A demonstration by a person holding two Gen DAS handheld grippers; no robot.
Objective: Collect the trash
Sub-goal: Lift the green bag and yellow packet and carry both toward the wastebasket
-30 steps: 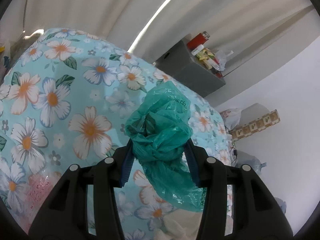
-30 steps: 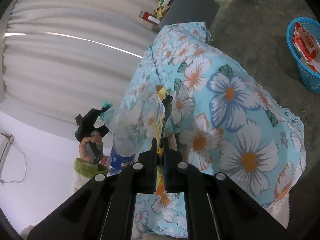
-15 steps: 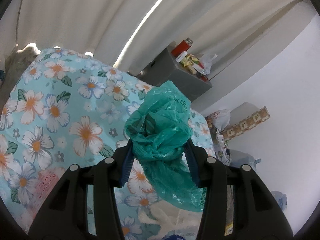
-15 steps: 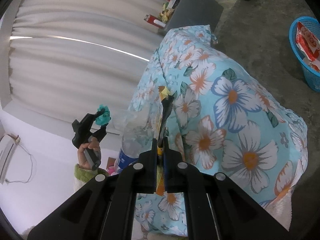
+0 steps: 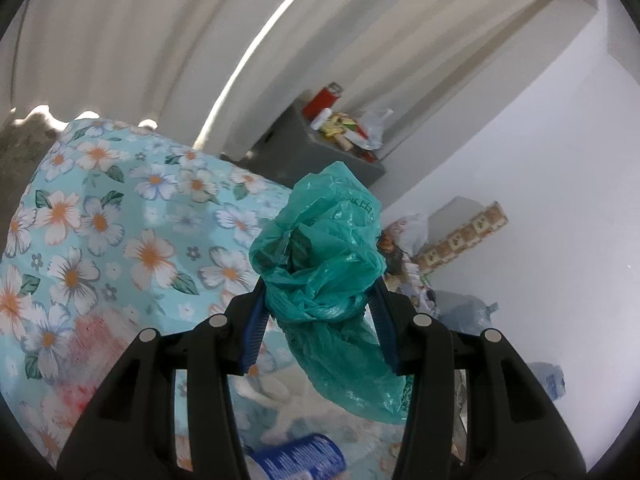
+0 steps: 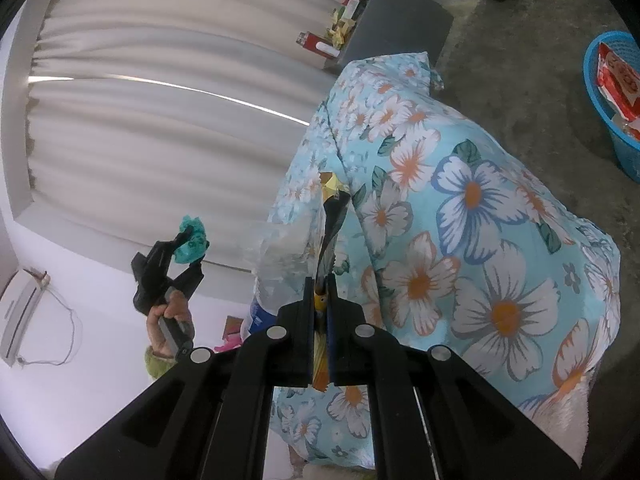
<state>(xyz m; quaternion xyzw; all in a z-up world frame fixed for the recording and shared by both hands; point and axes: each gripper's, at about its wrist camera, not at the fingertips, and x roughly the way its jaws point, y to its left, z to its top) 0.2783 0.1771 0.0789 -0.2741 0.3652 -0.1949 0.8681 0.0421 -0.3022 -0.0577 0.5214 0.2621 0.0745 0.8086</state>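
Carrying both loads clear of the floral cloth [image 6: 472, 264], the left gripper [image 5: 320, 312] clamps a crumpled green plastic bag [image 5: 320, 264] while the right gripper [image 6: 320, 300] pinches a flat wrapper [image 6: 330, 232]. Neither grip should slacken before the blue basket [image 6: 600, 96], which stands well apart on the floor.

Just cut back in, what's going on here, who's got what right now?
A person is collecting trash with a handheld gripper in each hand. The left gripper has its jaws closed on a crumpled green plastic bag, held up in the air over the floral cloth. The right gripper is shut on a thin yellow and black wrapper that stands up between its jaws. A blue basket with wrappers already in it sits on the floor at the far right.
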